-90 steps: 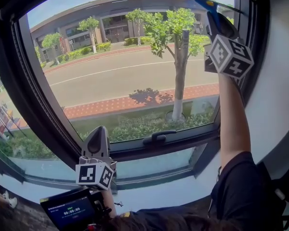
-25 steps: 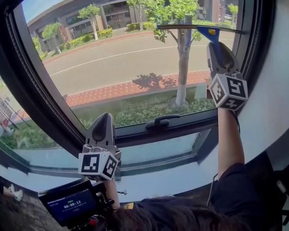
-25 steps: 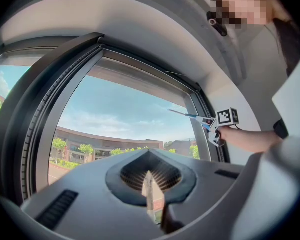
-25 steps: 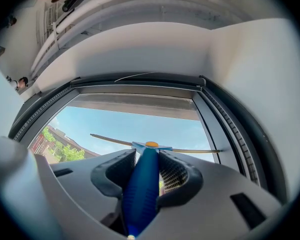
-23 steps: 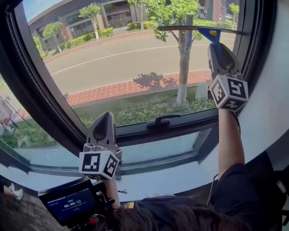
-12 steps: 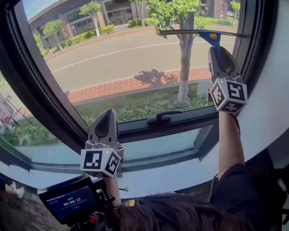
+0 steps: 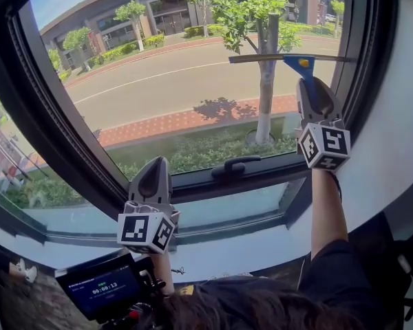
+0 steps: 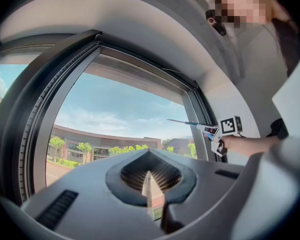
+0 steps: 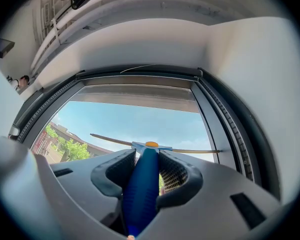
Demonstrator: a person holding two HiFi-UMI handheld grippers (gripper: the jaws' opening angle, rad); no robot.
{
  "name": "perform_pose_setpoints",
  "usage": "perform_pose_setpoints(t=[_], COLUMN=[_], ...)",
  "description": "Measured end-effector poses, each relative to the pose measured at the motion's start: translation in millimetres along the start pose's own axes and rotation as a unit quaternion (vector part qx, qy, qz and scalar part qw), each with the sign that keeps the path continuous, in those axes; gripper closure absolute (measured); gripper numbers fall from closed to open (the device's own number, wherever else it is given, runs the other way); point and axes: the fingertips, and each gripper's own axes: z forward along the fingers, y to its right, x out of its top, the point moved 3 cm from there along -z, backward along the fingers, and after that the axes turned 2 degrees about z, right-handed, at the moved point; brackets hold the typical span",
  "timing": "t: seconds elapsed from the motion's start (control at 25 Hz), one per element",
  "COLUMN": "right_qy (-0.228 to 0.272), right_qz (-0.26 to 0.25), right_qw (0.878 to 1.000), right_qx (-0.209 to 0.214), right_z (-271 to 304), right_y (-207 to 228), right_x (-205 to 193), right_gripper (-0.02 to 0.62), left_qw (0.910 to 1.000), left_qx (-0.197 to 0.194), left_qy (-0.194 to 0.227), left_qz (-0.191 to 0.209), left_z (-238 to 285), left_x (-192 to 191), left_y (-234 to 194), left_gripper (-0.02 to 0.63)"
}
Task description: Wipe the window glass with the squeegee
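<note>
Squeegee (image 7: 289, 58) count first: just one, sitting in the upper right of the head view with its long thin blade lying flat across the window glass (image 7: 172, 95), right where the tree (image 7: 265, 108) outside is showing through. The blade is running roughly level, and its right tip is nearly reaching the dark frame (image 7: 361, 67).

Two grippers are showing. The right gripper (image 7: 307, 82) is reaching up on an outstretched arm in the right half of the frame. In the right gripper view the jaws are clamping around the blue handle of the squeegee (image 9: 140, 189), which is filling the gap between them and running up the middle to the orange spot at the blade.

The left gripper (image 7: 153, 165) is hanging low in the lower left, in front of the bottom frame bar, and it isn't gripping anything. In the left gripper view the left gripper (image 8: 149, 184) is showing its jaws drawn in to a thin sliver, with nothing between them, and the squeegee (image 8: 190, 123) is appearing small at the right of that frame.

Two panes are showing: the big upper one and a narrow lower pane (image 7: 220, 208). One window handle (image 7: 228, 167) is sitting on the bar between them, bottom centre. One small screen (image 7: 100, 291) is glowing in the bottom left corner.
</note>
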Motion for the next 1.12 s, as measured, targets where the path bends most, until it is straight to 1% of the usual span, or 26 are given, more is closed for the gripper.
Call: perform_pose_setpoints(t=[0.32,0.76,1.12], right_qy=[-0.02,-0.056,-0.081], right_qz=[0.014,0.021,0.019], right_qw=[1.0,0.998,0.997], right_qx=[-0.004,-0.002,0.003], right_z=[-14,-38,-52], right_y=[-5,-13,-16], right_x=[-21,-51,-67], right_gripper=[0.454,0.454,0.454], left_qw=[1.0,0.9999,0.9998], left_qx=[-0.002,-0.006,-0.009], left_qy=[-0.001,-0.007,-0.013], left_qz=[-0.004,-0.008,-0.008], left_z=[0,-2,-2], left_x=[0,-4,-5], left_y=[1,4,7], left_gripper=[0.604,0.604,0.604])
